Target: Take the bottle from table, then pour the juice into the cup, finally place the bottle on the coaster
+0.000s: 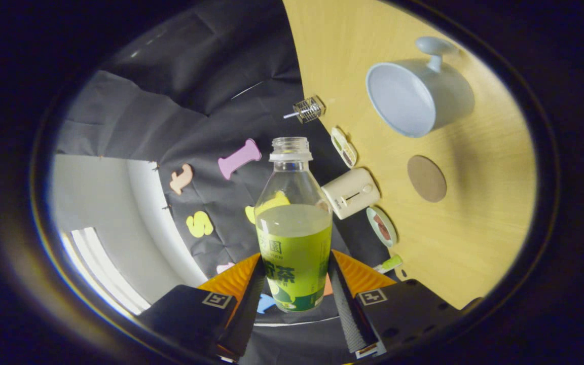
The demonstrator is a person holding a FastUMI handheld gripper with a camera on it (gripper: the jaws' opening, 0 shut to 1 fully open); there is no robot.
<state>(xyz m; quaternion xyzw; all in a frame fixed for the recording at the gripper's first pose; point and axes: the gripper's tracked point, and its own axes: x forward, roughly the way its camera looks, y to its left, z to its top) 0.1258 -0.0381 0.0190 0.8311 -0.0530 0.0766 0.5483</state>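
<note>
We see the gripper (pixel 294 291) clamped on the bottle (pixel 294 238), a finger pressing each side of its labelled lower body. The bottle has no cap and is about half full of greenish juice. It is lifted clear of the bench (pixel 479 223), whose wooden top appears tilted beside it. Beyond the bottle's mouth sits the empty cup (pixel 413 96), knobbed handle away from the bottle. The round coaster (pixel 426 178) lies bare between cup and bottle. A small toaster (pixel 351 192) stands just beside the bottle's shoulder, at the bench edge.
</note>
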